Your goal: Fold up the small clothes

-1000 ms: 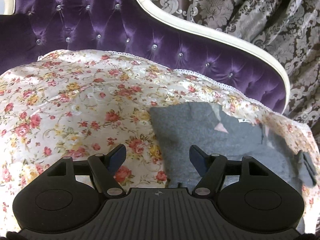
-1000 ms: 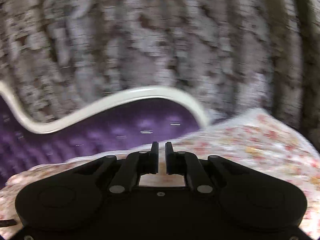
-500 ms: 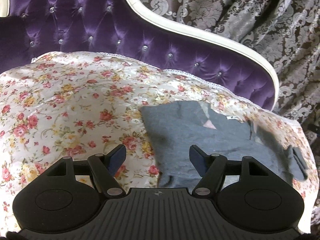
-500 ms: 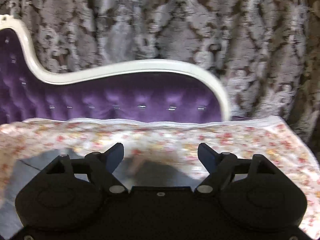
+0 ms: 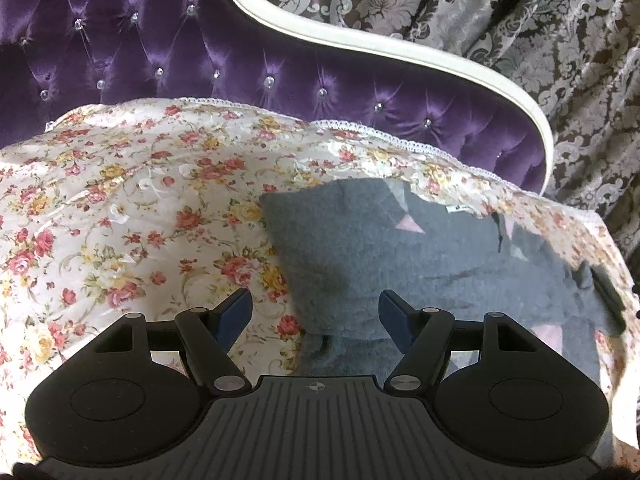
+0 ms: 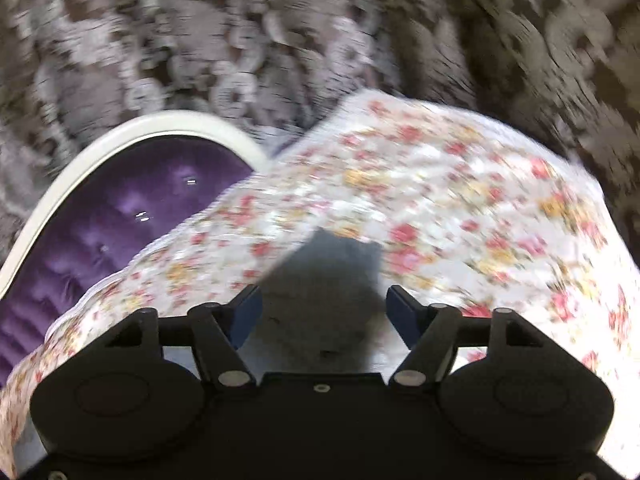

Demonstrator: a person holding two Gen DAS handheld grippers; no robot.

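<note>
A small grey garment [image 5: 420,264] lies spread on the floral bedspread [image 5: 132,208], with small pink patches showing. My left gripper [image 5: 315,309] hovers open just above the garment's near left edge, nothing between its blue pads. In the blurred right wrist view, a corner of the grey garment [image 6: 328,276] lies just ahead of my right gripper [image 6: 324,306]. Its jaws are closing, still wide apart, with the cloth below the gap and no pad pressing on it.
A purple tufted headboard [image 5: 240,64] with a white curved frame [image 5: 400,46] rises behind the bed. Patterned brown-and-silver curtains [image 5: 540,32] hang beyond it. The bedspread drops away at the right edge [image 6: 592,208].
The right gripper went from shut to wide open, then swung down and rolled toward the garment's corner. The left gripper shifted slightly, staying open over the garment's edge.
</note>
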